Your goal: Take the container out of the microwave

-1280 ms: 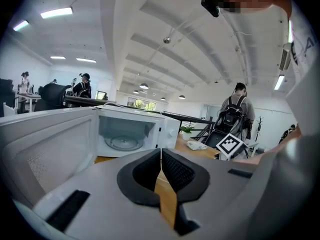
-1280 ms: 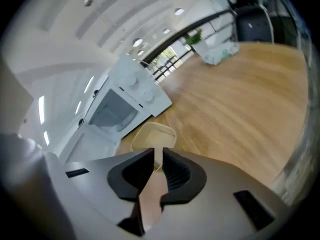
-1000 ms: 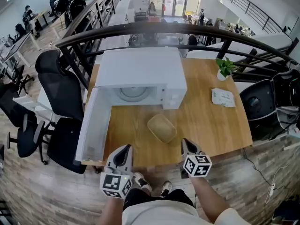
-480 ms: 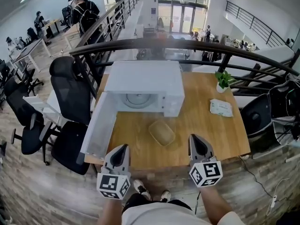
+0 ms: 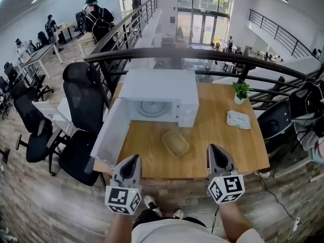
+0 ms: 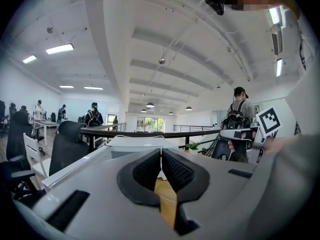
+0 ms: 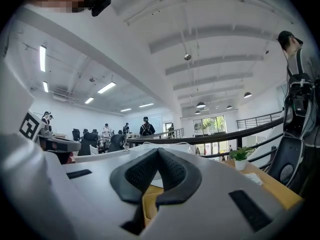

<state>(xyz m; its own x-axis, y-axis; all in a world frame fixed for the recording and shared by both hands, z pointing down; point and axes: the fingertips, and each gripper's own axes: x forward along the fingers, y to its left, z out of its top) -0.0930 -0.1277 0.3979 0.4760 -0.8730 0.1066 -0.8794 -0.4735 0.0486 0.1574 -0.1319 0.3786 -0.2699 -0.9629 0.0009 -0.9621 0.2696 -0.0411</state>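
Container (image 5: pixel 175 142) lies on the wooden surface (image 5: pixel 228 146) in the head view, just in front of the microwave (image 5: pixel 159 87), whose door (image 5: pixel 109 135) hangs open. The left gripper (image 5: pixel 131 161) and right gripper (image 5: pixel 216 153) hover at the near edge.

Left gripper view: jaws pressed together, nothing between them.

Right gripper view: jaws pressed together, empty.

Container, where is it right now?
In the head view the container lies on the table, outside the microwave, just in front of its open front and to the right of the swung-out door.
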